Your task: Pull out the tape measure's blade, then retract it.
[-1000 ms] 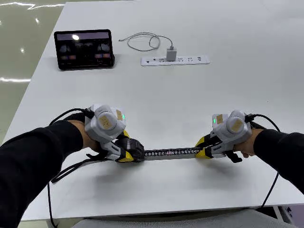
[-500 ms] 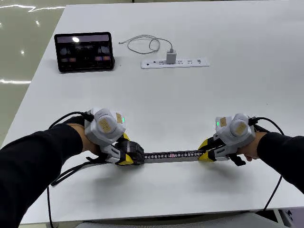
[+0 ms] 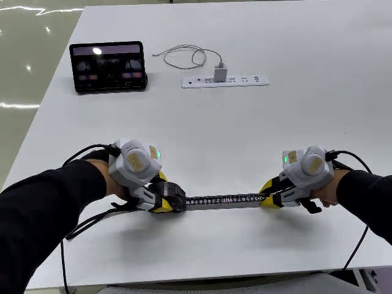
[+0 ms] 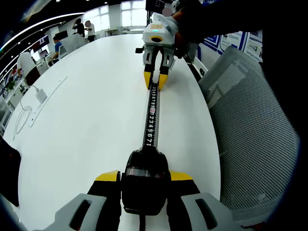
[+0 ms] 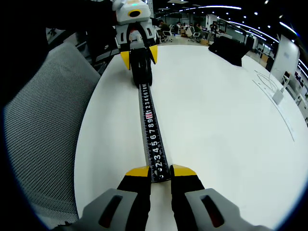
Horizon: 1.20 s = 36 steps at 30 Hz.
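Two grippers sit low over the white worktop [image 3: 245,135], one in each hand of a person in black sleeves [image 3: 43,202]. The left gripper [image 3: 162,193] holds the black case [image 3: 173,197] of the tape measure. Its yellow-tipped jaws are closed on the two sides of the case, and the case rests on the worktop.

The blade [image 3: 223,199] comes out of the case and runs flat along the worktop, straight to the right gripper [image 3: 267,193]. The blade is dark with white numbers, and a bit of red shows partway along it.

The right gripper is well apart from the case. Its jaws are nearly together and pinch the end of the blade between their yellow tips. In the right gripper view the low numbers are next to the tips, and the numbers go up toward the case.

A small green light [image 3: 158,154] glows on each gripper. Black cords [image 3: 92,217] trail back from both grippers.

Far beyond the case lies a dark tablet [image 3: 108,64] with its screen lit. Also far beyond the case, more to the blade's side, lies a white power strip [image 3: 245,79]. A white charger [image 3: 220,69] is plugged into it, and a thin cable [image 3: 180,55] curls beside it. A grey mesh chair [image 4: 255,125] shows on the near side of the case, past the worktop's edge.
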Each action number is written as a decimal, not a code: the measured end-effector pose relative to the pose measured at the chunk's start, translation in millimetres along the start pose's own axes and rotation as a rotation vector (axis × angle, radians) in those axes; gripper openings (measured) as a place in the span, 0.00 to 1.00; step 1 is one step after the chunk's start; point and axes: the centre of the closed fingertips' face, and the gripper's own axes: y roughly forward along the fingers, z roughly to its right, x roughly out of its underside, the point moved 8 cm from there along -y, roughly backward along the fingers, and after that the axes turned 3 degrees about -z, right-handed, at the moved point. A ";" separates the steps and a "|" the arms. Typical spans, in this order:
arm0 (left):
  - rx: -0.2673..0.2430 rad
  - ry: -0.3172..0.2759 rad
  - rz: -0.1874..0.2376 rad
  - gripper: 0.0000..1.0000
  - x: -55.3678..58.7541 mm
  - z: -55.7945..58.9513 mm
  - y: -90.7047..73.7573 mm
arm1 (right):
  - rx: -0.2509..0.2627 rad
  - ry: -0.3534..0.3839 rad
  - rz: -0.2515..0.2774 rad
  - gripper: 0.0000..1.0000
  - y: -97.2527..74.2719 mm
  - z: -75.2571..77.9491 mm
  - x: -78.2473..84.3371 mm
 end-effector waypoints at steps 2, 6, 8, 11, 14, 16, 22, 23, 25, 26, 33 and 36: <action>0.000 0.001 0.000 0.32 -0.1 -0.1 0.1 | 0.000 0.000 -0.003 0.10 -1.1 -0.1 0.5; -0.001 -0.001 0.000 0.32 0.1 -0.4 0.1 | 0.002 0.001 -0.006 0.10 -3.1 -0.9 0.2; -0.001 -0.001 0.000 0.32 0.2 -0.6 0.4 | 0.003 0.002 -0.007 0.10 -3.6 -0.2 1.2; -0.001 -0.001 0.000 0.32 0.2 -0.8 0.5 | 0.003 0.003 -0.010 0.10 -4.6 -0.2 1.7; -0.002 -0.002 0.000 0.32 0.3 -1.0 0.6 | 0.004 0.003 -0.012 0.10 -5.1 1.5 3.8; -0.004 -0.003 0.002 0.32 0.5 -1.1 0.7 | 0.004 0.005 -0.012 0.10 -6.0 2.7 5.5; -0.005 -0.005 0.001 0.32 0.2 -0.8 0.9 | 0.008 0.007 -0.016 0.10 -8.2 1.8 7.9; -0.005 -0.005 0.000 0.32 0.2 -0.7 0.8 | 0.009 0.009 -0.016 0.10 -9.1 2.0 8.2; -0.006 -0.006 0.001 0.32 0.2 -0.5 0.7 | 0.009 0.012 -0.016 0.10 -9.3 2.9 10.2; -0.006 -0.005 0.002 0.32 0.1 -0.5 0.7 | 0.010 0.012 -0.017 0.10 -9.7 2.7 10.5; -0.007 -0.007 0.002 0.32 0.3 -0.7 0.5 | 0.014 0.014 -0.021 0.10 -13.0 1.6 12.8; -0.008 -0.007 0.002 0.32 0.3 -0.7 0.4 | 0.013 0.014 -0.024 0.10 -15.8 1.5 14.1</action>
